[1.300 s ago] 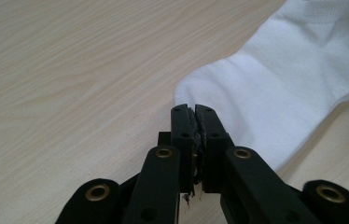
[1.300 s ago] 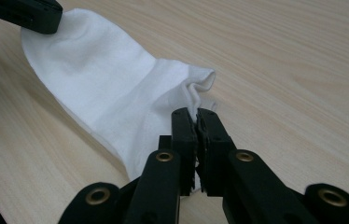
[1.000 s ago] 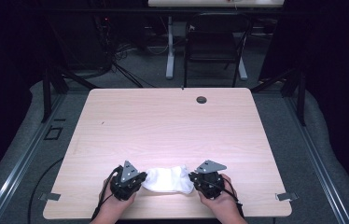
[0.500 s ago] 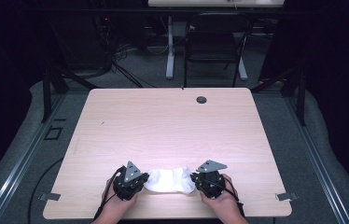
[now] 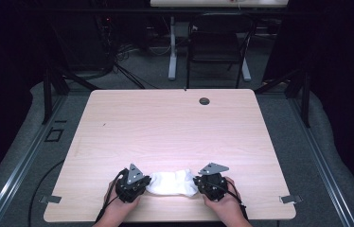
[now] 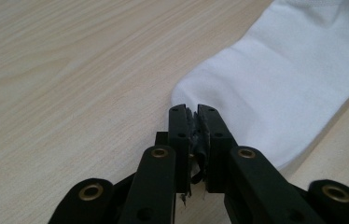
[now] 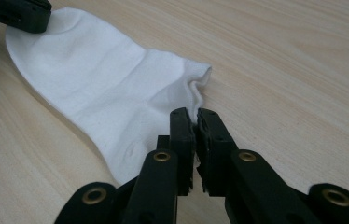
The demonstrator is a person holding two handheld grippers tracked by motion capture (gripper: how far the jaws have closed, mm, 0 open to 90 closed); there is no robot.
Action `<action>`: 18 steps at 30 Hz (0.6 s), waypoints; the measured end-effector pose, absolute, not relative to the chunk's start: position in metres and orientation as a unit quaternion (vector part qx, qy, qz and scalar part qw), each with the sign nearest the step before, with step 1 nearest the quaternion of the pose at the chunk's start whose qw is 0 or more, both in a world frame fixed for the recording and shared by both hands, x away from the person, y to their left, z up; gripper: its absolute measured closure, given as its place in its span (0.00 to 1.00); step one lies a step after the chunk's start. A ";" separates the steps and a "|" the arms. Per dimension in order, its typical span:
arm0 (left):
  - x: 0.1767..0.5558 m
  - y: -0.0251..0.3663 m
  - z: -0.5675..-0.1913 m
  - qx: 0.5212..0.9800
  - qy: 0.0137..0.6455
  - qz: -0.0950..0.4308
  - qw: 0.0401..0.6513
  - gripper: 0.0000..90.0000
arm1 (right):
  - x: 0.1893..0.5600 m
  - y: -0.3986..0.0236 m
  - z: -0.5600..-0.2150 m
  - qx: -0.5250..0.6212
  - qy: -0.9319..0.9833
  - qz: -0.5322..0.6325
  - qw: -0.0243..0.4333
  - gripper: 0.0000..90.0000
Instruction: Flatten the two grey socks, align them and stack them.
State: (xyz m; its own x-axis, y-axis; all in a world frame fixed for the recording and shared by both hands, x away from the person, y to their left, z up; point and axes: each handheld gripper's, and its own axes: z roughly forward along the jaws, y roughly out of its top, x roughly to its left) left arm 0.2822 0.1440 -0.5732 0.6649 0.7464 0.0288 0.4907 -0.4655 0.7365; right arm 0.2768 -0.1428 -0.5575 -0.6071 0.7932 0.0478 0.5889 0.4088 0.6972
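The wooden table (image 5: 175, 137) was the largest thing in the high view, pale and grained, with a small dark round grommet (image 5: 204, 100) set far beyond both grippers, near its back edge. Behind the table stood a dark chair (image 5: 215, 47) on the grey floor.

A white sock (image 5: 171, 182) lay flat on the table near its front edge, stretched between the two grippers. In the left gripper view its rounded toe end sat right at the fingertips, with the rest of the sock running away ahead and to the right. In the right gripper view its cuff end sat at the fingertips, wrinkled there, and the body of the sock ran off ahead and to the left.

The left gripper (image 6: 194, 110) had its jaws nearly together, a thin slit between the pads; they had just been easing apart, and whether the toe edge was still pinched could not be told. The right gripper (image 7: 195, 114) looked the same: jaws almost closed, just loosening, the cuff's edge at the tips, its grip equally uncertain. The far gripper's black tip rested on the sock's toe in that view.
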 end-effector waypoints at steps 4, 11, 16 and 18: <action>0.282 0.145 -0.572 0.834 0.371 0.174 0.369 0.87 | 0.277 -0.143 -0.559 0.420 0.826 0.347 0.145 0.87; 0.277 0.146 -0.560 0.822 0.365 0.179 0.398 0.72 | 0.269 -0.146 -0.544 0.410 0.799 0.403 0.175 0.74; 0.277 0.142 -0.567 0.832 0.356 0.168 0.390 0.68 | 0.270 -0.134 -0.548 0.390 0.812 0.402 0.164 0.70; 0.277 0.141 -0.570 0.836 0.353 0.166 0.387 0.68 | 0.272 -0.130 -0.553 0.386 0.821 0.389 0.161 0.68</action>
